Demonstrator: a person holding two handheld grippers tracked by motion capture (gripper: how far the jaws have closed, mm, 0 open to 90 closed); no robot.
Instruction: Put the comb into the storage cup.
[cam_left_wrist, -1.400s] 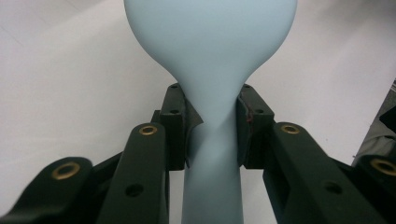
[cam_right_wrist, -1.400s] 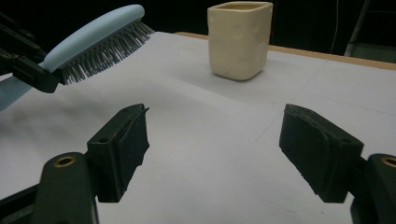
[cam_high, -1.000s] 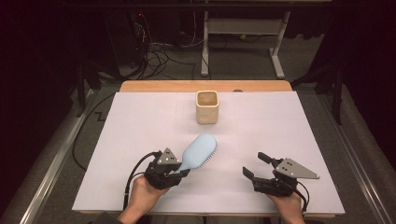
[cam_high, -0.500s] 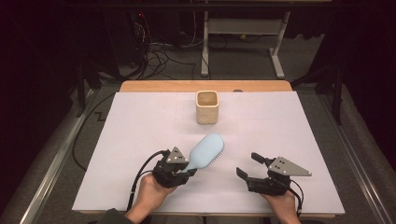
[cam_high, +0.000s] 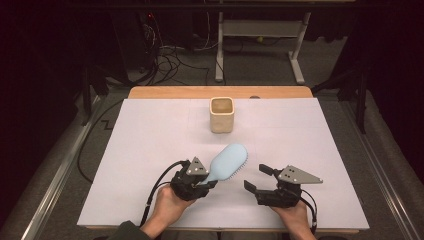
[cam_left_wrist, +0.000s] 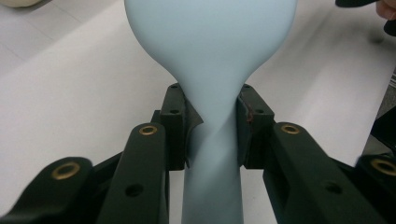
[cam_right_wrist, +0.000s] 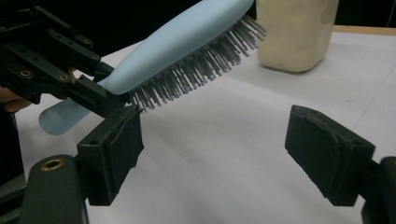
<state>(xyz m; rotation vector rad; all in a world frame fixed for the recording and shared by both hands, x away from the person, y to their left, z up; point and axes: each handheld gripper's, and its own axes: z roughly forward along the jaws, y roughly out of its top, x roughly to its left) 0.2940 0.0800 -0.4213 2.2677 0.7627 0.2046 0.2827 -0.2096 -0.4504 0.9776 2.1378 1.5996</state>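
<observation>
left gripper (cam_high: 202, 180) pinching hairbrush (cam_high: 229, 162) at its narrow neck, right gripper (cam_high: 260, 178) jaws spread, empty; heavy head could pivot, miss the cup (cam_high: 221, 114)

We look down on a white-covered table (cam_high: 150, 150) with a wooden far edge (cam_high: 220, 92), grey carpet floor (cam_high: 260, 65) beyond, tangled black cables (cam_high: 165, 55), a white metal desk frame (cam_high: 260, 30), the room's edges sunk in darkness.
</observation>
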